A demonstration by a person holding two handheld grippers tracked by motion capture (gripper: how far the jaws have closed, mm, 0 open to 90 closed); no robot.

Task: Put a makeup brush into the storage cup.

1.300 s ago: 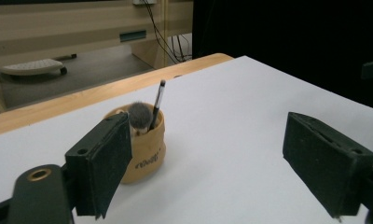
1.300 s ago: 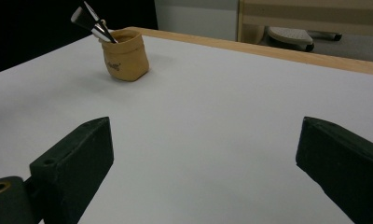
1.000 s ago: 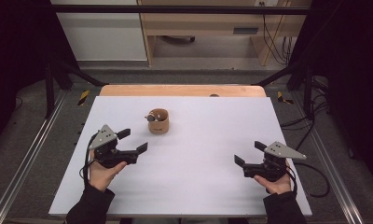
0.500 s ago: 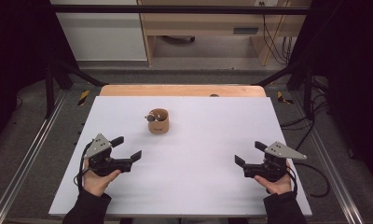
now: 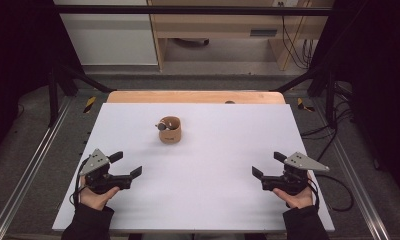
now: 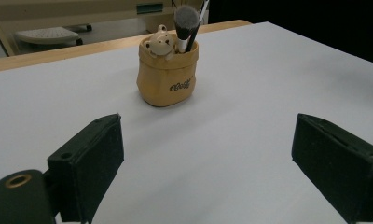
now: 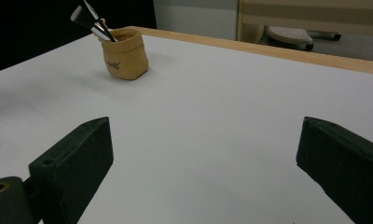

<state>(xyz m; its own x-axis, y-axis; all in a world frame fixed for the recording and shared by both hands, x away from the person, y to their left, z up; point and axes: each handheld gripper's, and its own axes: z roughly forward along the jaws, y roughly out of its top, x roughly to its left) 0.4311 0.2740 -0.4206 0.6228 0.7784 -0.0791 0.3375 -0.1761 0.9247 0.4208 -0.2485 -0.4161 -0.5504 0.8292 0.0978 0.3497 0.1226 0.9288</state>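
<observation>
Since a second ago, the left claw (image 5: 124, 165) has drawn back toward the person and away from the tan pouch-shaped holder (image 5: 169, 130); the right claw (image 5: 266, 164) has stayed put. Both claws are spread wide and hold nothing. One holder stands upright on the white worktop (image 5: 213, 150), well ahead of both claws, to the right of the left one and to the left of the right one. Dark script is printed on its front, too small to read. One bear figure (image 6: 158, 42) and one grey-bristled brush (image 6: 185, 21) rise from it; a second handle is cut off at the frame's top.
</observation>
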